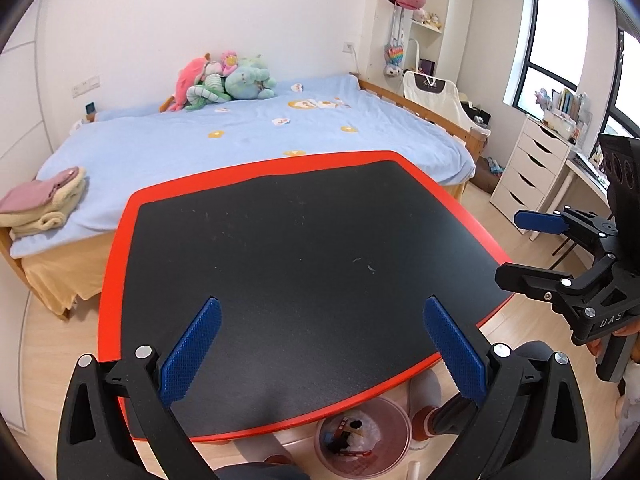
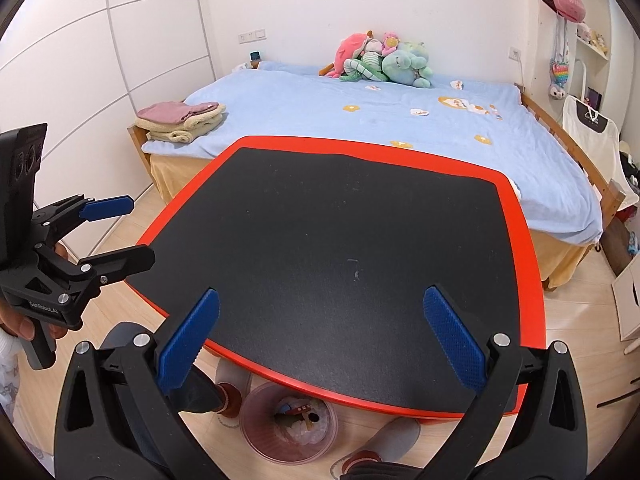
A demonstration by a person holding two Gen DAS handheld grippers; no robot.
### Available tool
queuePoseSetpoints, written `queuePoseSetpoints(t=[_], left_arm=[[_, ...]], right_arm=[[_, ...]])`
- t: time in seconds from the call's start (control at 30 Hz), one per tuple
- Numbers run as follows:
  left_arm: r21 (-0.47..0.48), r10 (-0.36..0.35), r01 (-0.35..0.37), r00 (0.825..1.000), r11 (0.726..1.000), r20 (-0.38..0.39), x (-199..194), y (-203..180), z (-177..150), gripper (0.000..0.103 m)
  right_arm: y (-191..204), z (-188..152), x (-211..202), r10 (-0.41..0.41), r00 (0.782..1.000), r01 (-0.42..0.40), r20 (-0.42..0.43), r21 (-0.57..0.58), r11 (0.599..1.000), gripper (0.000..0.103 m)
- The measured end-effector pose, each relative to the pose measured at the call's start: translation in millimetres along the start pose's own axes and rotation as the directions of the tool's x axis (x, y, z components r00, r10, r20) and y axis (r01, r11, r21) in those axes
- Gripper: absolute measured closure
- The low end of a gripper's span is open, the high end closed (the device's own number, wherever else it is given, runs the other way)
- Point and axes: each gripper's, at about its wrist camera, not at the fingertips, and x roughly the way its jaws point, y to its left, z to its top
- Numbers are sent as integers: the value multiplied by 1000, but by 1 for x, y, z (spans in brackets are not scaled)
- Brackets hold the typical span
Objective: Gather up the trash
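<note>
Bedroom floor carries a red-edged black table (image 1: pixel 304 248), the landmark. Left of its near edge, the left gripper (image 1: pixel 320 344) hovers, jaws wide, holding nothing. Under that edge stands the trash bin (image 2: pixel 280 426), wrappers inside. Right, the right gripper (image 2: pixel 320 336) hovers likewise, wide, holding nothing.
</note>
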Motion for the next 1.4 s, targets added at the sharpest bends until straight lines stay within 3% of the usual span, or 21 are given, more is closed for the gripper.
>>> queuePoseSetpoints(t=[1.4], left_arm=[[6, -8, 8, 1000, 1000, -9, 4, -2, -4, 6]], right_arm=[[-3, -1, 2, -3, 1000, 3, -5, -1, 1000, 3]])
